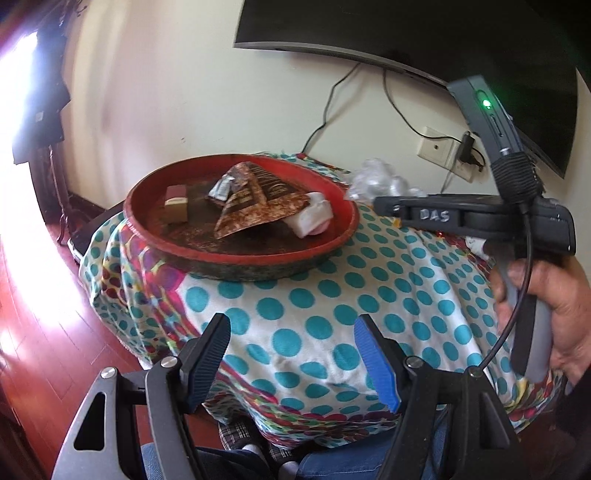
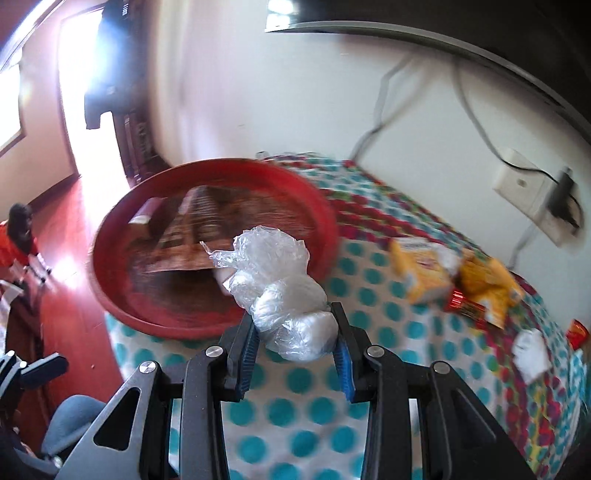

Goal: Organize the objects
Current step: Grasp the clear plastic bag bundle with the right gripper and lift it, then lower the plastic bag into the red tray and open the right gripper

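Note:
A round red tray (image 1: 332, 243) sits on a polka-dot cloth (image 1: 332, 314). It holds a small pink and tan block (image 1: 176, 206), a brown foil wrapper (image 1: 255, 206) and a white wrapped piece (image 1: 314, 218). My left gripper (image 1: 291, 354) is open and empty, low over the cloth in front of the tray. My right gripper (image 2: 295, 332) is shut on a crumpled clear plastic bag (image 2: 284, 291), held just above the cloth beside the tray (image 2: 122, 295). In the left wrist view the bag (image 1: 380, 179) shows behind the right gripper's body.
A yellow packet (image 2: 417, 269), a yellow-orange snack bag (image 2: 487, 288), a red wrapper (image 2: 463, 306) and a white scrap (image 2: 532, 350) lie on the cloth at right. A wall socket with plug (image 2: 532, 199) and a TV (image 1: 406, 33) are behind. Red wooden floor (image 1: 37, 295) lies left.

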Action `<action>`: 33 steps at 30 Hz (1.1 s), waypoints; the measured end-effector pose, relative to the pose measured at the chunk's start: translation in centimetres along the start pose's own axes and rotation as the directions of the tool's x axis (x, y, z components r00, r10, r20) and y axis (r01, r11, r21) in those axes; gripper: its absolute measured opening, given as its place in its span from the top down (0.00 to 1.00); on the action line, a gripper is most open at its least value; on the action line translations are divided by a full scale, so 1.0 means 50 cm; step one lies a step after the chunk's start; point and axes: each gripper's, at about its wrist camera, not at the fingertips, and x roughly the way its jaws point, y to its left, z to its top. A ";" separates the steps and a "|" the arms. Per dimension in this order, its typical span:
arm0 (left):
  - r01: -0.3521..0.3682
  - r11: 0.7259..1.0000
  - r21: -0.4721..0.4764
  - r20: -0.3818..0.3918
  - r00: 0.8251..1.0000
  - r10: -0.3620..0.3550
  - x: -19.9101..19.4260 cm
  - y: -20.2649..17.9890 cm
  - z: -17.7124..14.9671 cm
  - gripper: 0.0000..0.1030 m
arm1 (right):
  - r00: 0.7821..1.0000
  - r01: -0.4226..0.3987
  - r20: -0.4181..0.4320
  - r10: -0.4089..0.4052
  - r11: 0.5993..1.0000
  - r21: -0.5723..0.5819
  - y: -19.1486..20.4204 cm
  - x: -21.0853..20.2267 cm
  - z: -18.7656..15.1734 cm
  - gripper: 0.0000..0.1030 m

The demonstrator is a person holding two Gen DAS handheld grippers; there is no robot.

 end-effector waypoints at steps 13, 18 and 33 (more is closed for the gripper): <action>-0.007 0.998 -0.063 -0.034 0.999 0.005 0.009 0.046 0.002 0.31 | 0.978 -0.194 -0.104 0.181 0.972 -0.134 0.163 0.078 0.026 0.67; -0.007 0.997 -0.072 -0.034 0.999 0.004 0.011 0.053 0.005 0.31 | 0.970 -0.221 -0.134 0.202 0.965 -0.140 0.187 0.113 0.030 0.67; 0.006 0.996 -0.093 0.000 1.000 -0.006 0.007 0.059 0.009 0.31 | 0.990 -0.143 -0.007 0.144 0.979 -0.142 0.158 0.078 0.048 0.16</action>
